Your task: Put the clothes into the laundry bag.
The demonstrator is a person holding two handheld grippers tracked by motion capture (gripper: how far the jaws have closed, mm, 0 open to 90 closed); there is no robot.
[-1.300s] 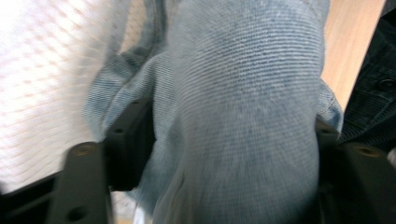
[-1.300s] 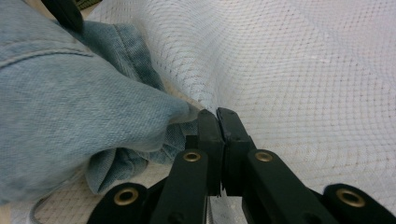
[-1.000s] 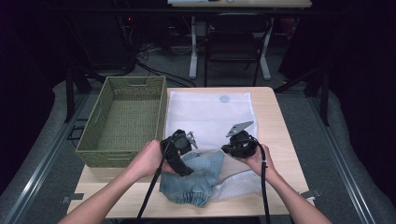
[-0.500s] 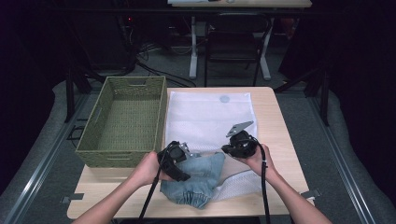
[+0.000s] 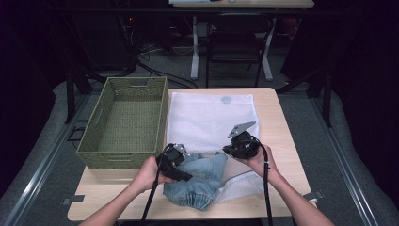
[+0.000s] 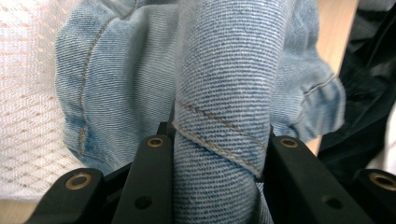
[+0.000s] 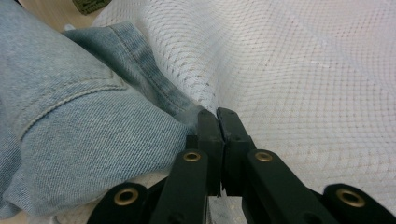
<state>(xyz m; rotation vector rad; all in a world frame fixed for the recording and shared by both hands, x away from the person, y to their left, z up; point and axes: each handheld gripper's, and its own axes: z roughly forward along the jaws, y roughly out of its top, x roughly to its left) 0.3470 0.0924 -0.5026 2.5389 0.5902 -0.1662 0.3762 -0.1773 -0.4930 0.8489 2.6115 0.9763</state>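
At the near edge of the table (image 5: 282, 141), my left gripper (image 5: 175, 162) has dropped onto the denim garment (image 5: 200, 181) and its jaws have just been closing; they now clamp a thick roll of denim. That gives me the hold I need to work the garment into the white mesh bag (image 5: 211, 117). My right gripper (image 5: 237, 149) is clenched on the bag's edge, keeping the mouth lifted. From above, the pinched mesh is hidden; the right gripper view shows it caught between the jaws, while the left gripper view shows the squeezed roll.
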